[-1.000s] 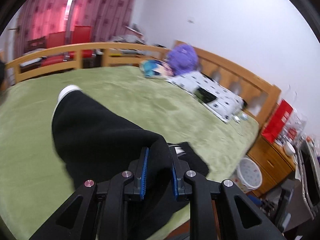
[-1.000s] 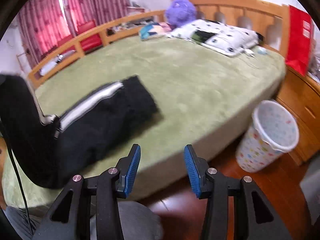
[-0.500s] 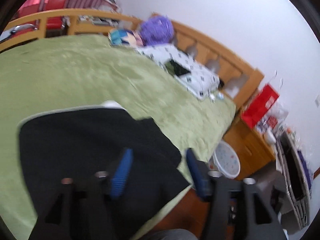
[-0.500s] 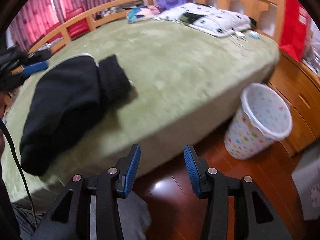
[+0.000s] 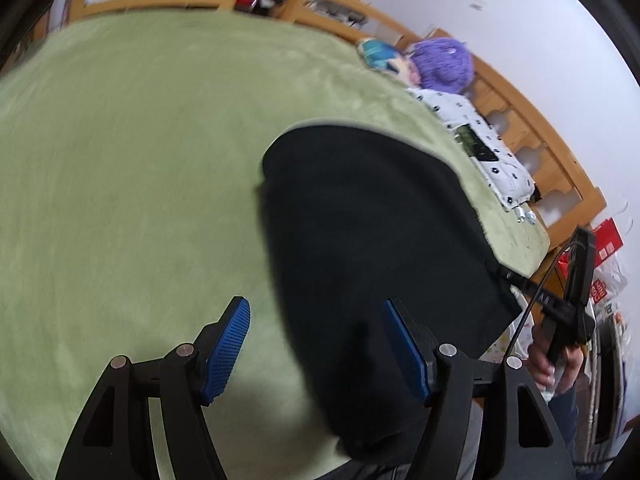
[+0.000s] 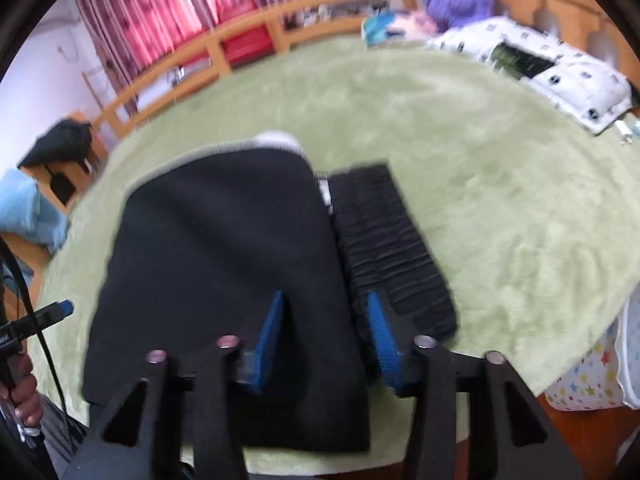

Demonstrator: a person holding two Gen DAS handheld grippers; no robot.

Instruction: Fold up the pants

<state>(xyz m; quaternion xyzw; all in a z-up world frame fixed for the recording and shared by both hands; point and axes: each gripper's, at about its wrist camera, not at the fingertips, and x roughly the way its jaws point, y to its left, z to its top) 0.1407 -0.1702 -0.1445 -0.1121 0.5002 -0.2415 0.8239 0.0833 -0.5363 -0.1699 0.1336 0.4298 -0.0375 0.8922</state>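
Pants (image 6: pixel 224 264) lie folded on the green bed (image 6: pixel 500 208), right under and just ahead of both tools, near the bed's front edge. Long axis runs away from the right tool (image 6: pixel 326 336), roughly fwd along its pointing line; the ribbed waistband strip (image 6: pixel 388 248) sits alongside on that tool's right side, reaching back to its right pad. Right tool is the nearer one for the next fold or tidy: its pads straddle the seam btw the main black panel and the waistband strip, close over the cloth. Whether the pads touch fabric can't be told – blur. Jaws part-way apart, nothing clamped.

Left tool (image 5: pixel 316 354) hangs over the pants' left edge, seen from its own view: cloth edge runs btw the pads, right pad over black fabric, left pad over bare bed. Its jaws have just been opening, now stand wide, cloth under them not gripped.

Look of the pants: black, soft knit, doubled over into a thick rounded rectangle; pale trim and a white bit (image 6: pixel 276 142) peek out at the far end. Fold looks mostly done; waistband strip sticks out to one side, so prob. one more tuck or fold across the long axis left.
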